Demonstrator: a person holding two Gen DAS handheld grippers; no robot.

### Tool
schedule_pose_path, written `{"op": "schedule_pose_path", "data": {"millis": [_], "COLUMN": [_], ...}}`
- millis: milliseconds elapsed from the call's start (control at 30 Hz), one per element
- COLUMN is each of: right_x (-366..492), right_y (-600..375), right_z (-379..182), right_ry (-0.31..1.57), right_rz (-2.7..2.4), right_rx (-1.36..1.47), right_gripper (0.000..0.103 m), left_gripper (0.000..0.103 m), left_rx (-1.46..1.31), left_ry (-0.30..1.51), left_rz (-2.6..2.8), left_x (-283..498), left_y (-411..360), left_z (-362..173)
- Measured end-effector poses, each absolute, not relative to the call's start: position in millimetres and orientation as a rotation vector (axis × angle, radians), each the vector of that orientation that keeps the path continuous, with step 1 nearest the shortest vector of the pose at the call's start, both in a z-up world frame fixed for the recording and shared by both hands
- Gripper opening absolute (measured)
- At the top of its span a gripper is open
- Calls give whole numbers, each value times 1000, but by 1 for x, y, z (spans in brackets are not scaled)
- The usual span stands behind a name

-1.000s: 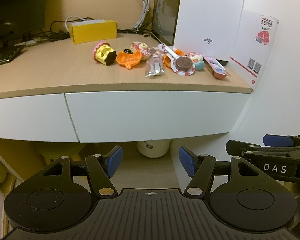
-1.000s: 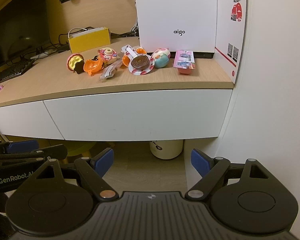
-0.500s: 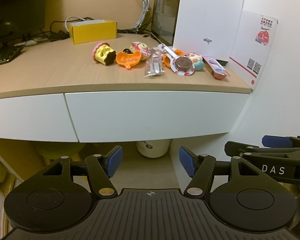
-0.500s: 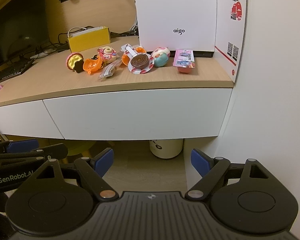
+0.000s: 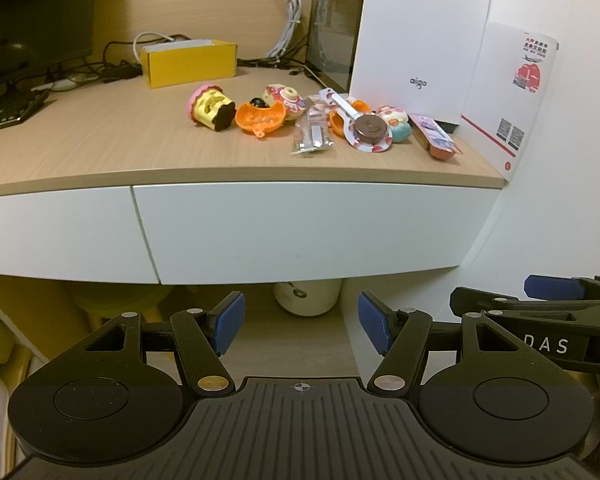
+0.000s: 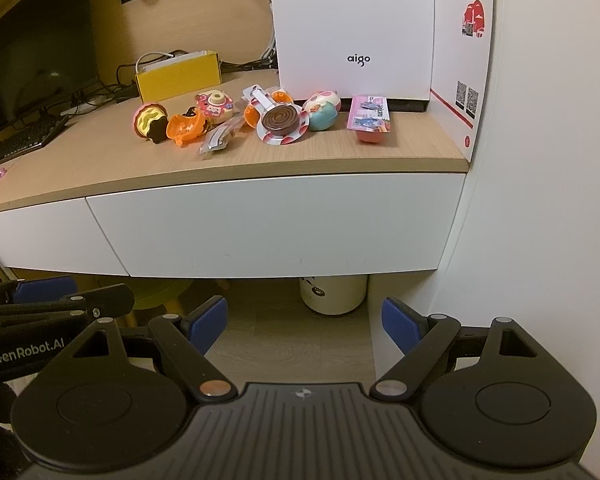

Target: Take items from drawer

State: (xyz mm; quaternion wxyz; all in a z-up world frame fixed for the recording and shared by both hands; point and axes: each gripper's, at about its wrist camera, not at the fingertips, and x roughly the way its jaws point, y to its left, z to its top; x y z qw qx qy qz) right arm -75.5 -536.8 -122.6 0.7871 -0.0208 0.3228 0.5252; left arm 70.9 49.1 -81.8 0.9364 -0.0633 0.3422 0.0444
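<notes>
With both the left gripper (image 5: 300,322) and right gripper (image 6: 304,326) jaws apart and empty below the closed drawer (image 6: 260,224), its handleless front may slip; toys (image 6: 284,122) crowd the desk (image 6: 100,160) above.

A light wood-grain desktop (image 5: 100,148) tops smooth, matt white drawer fronts (image 5: 300,232); on it, glossy plastic toys (image 6: 184,126), a crinkly clear wrapper (image 5: 311,136) and a yellow cardboard box (image 5: 188,62).
</notes>
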Motion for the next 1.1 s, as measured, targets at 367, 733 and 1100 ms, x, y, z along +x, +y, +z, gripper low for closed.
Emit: {"op": "schedule_pose_path", "data": {"millis": [367,733,1100], "right_x": [-74,-72,-72], "right_y": [-535,-534,-534], "right_z": [-124,-124,-125], "right_ry": [698,699,700], "right_rz": [1135,1135,1142], "right_rx": [-43,-42,-43], "right_gripper": [85,85,85], "left_gripper": [68,68,68], "left_rx": [-137,-137,-138], "left_ry": [702,703,703], "left_rz": [103,105,106], "left_x": [70,71,71], "left_y": [49,49,49], "left_z": [-82,-83,-83]}}
